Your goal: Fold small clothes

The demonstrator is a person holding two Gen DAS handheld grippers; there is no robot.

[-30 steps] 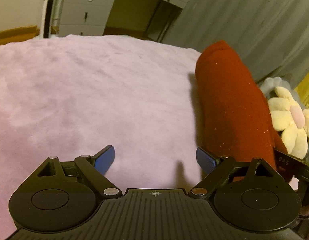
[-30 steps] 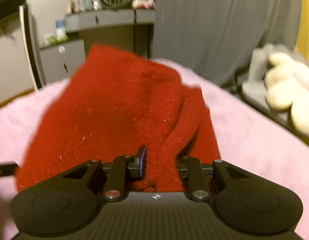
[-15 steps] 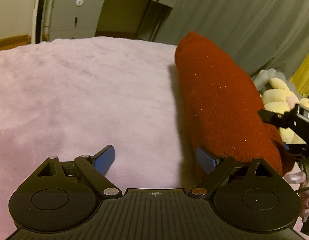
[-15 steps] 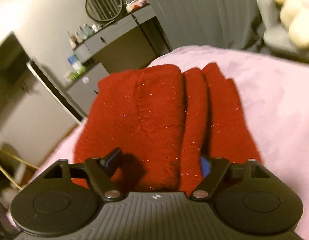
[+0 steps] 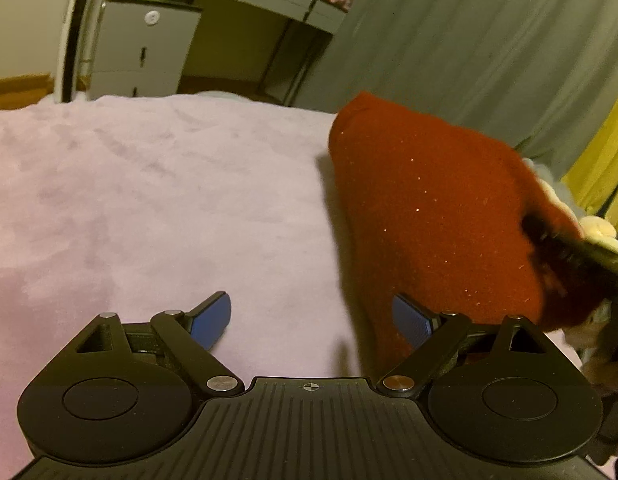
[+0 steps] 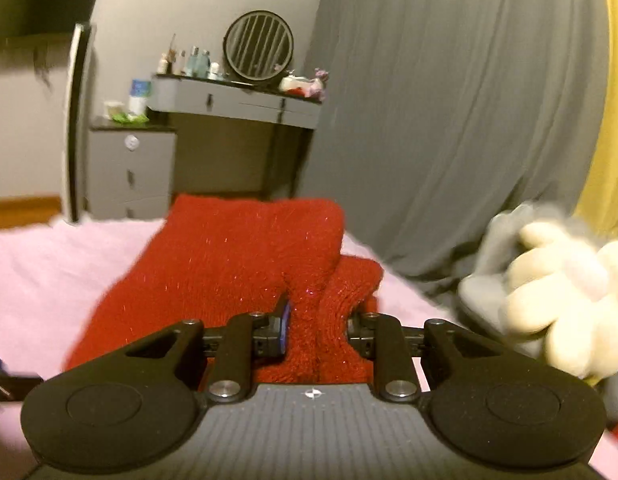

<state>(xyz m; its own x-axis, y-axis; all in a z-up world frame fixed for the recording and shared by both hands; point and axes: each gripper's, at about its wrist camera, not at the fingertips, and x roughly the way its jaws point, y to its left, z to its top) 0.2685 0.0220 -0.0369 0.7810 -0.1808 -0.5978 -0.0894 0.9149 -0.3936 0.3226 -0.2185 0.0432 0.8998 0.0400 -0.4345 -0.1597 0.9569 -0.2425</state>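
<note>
The red knit garment (image 6: 237,268) lies folded on the pink blanket (image 5: 149,200) of the bed, its layers stacked so that one thick folded edge faces the right wrist camera. The right gripper (image 6: 315,328) is clamped narrow on that near edge: bunched red knit fills the space between the fingers, and the blue pad of one finger (image 6: 285,326) presses into the fabric. In the left wrist view the same garment (image 5: 437,216) rises as a rounded red mound on the right side of the bed, with the right gripper's dark finger showing blurred at its far right edge.

The left gripper (image 5: 311,320) is spread wide and holds nothing. Its blue pads (image 5: 211,318) sit just above the blanket; the right-hand pad is just beside the garment's near edge, and whether it touches cannot be told.

A cream and grey plush toy (image 6: 557,292) sits beside the bed on the right, near the garment. Behind it hang a grey curtain (image 6: 449,120) and a yellow one (image 5: 601,160). Farther back stands a grey dressing table (image 6: 237,100) carrying small bottles and a round mirror (image 6: 258,46), and next to it a grey drawer cabinet (image 5: 141,48) with a few small items on top; its drawers are closed, so their contents cannot be seen.
</note>
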